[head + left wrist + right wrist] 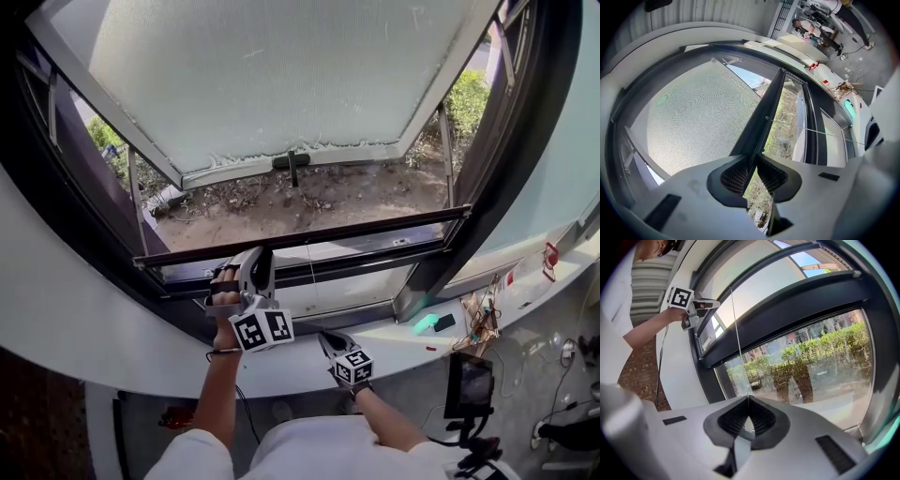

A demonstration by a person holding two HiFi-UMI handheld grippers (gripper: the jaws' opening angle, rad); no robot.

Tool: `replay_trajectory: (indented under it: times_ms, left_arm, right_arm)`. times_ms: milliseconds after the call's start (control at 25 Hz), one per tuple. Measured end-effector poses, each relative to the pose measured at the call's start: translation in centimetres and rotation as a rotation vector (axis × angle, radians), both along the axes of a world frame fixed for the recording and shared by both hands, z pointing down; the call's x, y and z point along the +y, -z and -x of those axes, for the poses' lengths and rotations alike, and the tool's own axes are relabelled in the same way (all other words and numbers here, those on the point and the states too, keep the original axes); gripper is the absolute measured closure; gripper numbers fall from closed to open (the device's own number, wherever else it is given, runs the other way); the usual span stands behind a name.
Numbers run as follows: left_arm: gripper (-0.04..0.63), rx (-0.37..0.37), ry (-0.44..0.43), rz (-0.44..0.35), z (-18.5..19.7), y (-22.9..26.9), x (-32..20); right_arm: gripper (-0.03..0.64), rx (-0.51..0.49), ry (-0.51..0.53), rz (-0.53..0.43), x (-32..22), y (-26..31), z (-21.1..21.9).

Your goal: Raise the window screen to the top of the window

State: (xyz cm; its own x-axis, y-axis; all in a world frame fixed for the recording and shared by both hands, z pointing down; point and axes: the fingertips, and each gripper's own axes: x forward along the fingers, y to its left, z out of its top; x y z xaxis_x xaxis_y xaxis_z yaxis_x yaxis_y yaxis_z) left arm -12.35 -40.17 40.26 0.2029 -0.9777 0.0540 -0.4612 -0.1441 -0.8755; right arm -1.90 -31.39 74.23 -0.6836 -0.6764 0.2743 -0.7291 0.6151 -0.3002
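The window screen's dark bottom bar runs across the window opening, low above the sill. My left gripper is shut on this bar near its left end; in the left gripper view the bar passes between the pads, with the grey mesh to the left. A thin pull cord hangs from the bar. My right gripper sits lower, by the sill, shut on that cord, which ends at its closed tips.
The outer frosted sash is swung outward, its black handle at the lower edge. The white sill carries a teal object, a black phone and tangled wires. A small screen on a stand is at the lower right.
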Motion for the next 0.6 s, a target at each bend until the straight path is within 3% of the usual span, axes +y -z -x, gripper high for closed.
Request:
replay_trajectory:
  times_ms: [600]
  left_arm:
    - [0.537, 0.007, -0.002, -0.034, 0.1, 0.7, -0.3]
  right_arm:
    - [0.615, -0.023, -0.011, -0.004, -1.2, 0.5, -0.1]
